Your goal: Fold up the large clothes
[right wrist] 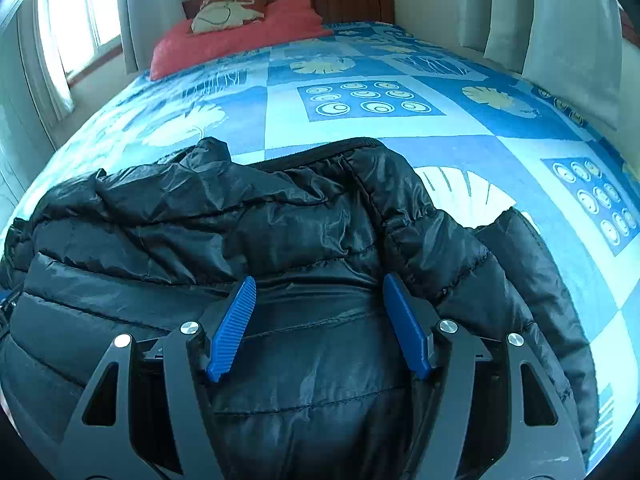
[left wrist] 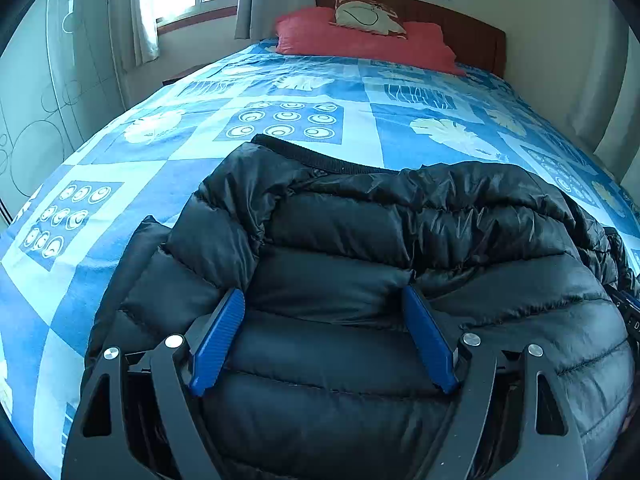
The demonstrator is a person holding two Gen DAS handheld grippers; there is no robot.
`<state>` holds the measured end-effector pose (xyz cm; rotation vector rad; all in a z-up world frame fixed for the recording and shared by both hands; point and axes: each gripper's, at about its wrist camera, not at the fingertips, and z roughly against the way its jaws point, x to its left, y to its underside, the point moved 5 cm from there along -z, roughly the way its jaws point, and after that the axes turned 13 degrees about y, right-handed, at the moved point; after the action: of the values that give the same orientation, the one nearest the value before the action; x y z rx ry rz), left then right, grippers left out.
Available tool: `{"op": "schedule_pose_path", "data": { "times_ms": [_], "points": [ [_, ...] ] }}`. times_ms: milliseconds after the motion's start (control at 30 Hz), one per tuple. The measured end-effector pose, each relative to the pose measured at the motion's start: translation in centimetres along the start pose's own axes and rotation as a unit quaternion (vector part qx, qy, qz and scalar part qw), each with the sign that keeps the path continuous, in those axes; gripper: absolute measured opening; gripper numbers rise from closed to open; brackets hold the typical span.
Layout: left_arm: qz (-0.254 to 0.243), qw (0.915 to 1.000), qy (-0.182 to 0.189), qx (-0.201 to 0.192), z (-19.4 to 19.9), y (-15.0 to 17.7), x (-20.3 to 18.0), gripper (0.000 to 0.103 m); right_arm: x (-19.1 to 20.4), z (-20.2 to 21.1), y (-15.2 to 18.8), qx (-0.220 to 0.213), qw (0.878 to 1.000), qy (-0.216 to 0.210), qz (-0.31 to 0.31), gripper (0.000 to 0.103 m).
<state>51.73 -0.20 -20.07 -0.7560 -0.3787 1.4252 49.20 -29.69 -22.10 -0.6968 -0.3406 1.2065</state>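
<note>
Blue patterned bedspread (left wrist: pixel 280 120) filling mid frame, black puffer jacket (left wrist: pixel 360 240) bunched across lower frame, red pillow (left wrist: pixel 360 44) upper centre, left gripper (left wrist: pixel 324 296) and right gripper (right wrist: pixel 319 284) spread wide over jacket, gripping nothing

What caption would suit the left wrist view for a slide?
Left gripper, jaws apart, above a black puffer jacket lying on a blue patterned bedspread.
</note>
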Motion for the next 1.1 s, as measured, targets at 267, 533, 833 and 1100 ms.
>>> {"op": "schedule_pose_path", "data": {
  "times_ms": [267,533,833,1100],
  "points": [
    [-0.021,0.9996,0.012,0.014,7.1,0.6,0.1,0.079,-5.5,6.5,1.6,-0.005,1.000,0.002,-0.018,0.074],
    [0.098,0.9948,0.025,-0.008,17.4,10.2,5.5,0.080,-15.5,11.5,10.5,0.026,0.993,-0.011,-0.112,0.079],
    [0.218,0.9733,0.070,0.008,18.6,18.2,7.8,0.080,-17.3,10.9,14.8,0.085,0.967,-0.092,-0.224,0.079],
    [0.266,0.9607,0.065,-0.045,17.4,16.6,8.7,0.086,-15.2,8.8,14.2,0.075,0.959,-0.101,-0.253,0.087]
  ]
}}
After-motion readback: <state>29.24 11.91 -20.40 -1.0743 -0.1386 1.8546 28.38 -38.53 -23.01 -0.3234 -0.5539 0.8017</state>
